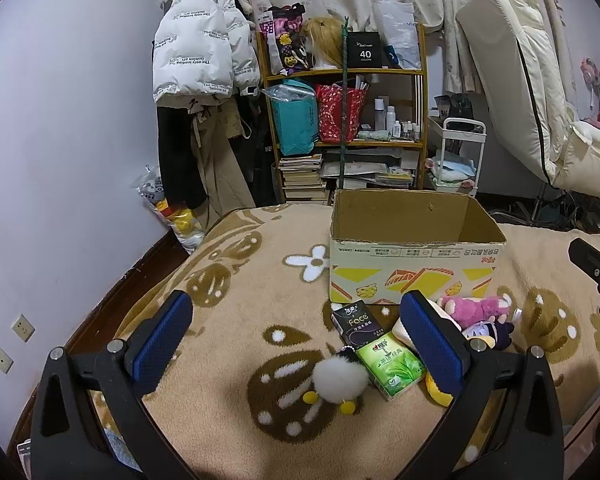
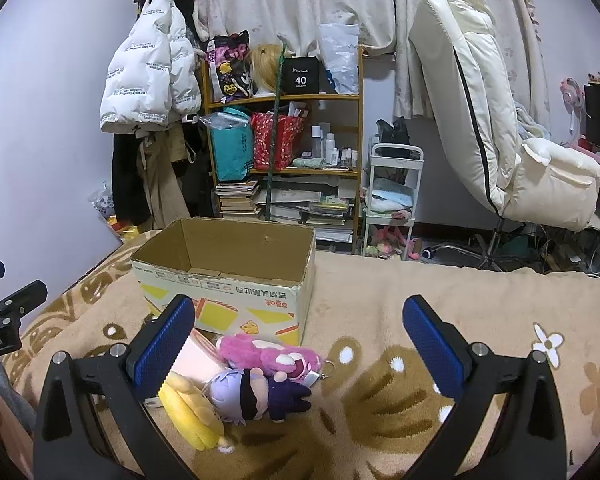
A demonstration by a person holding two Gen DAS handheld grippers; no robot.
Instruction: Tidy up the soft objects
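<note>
An open cardboard box [image 1: 416, 256] stands on the beige blanket; it also shows in the right wrist view [image 2: 228, 288]. In front of it lie a white pompom [image 1: 341, 380], a green tissue pack [image 1: 392, 364], a black tissue pack [image 1: 354, 322], a pink plush [image 1: 476, 308] [image 2: 268, 354], a purple-haired doll [image 1: 490, 332] [image 2: 256, 394] and a yellow plush [image 2: 192, 416]. My left gripper [image 1: 296, 336] is open and empty above the pompom and packs. My right gripper [image 2: 300, 344] is open and empty above the plush toys.
The bed's blanket [image 2: 420, 312] stretches to the right of the box. Behind the bed stand a cluttered wooden shelf [image 1: 344, 112], hanging coats [image 1: 200, 60], a white cart [image 2: 392, 200] and a padded chair [image 2: 500, 128]. The bed's left edge [image 1: 140, 280] is near the wall.
</note>
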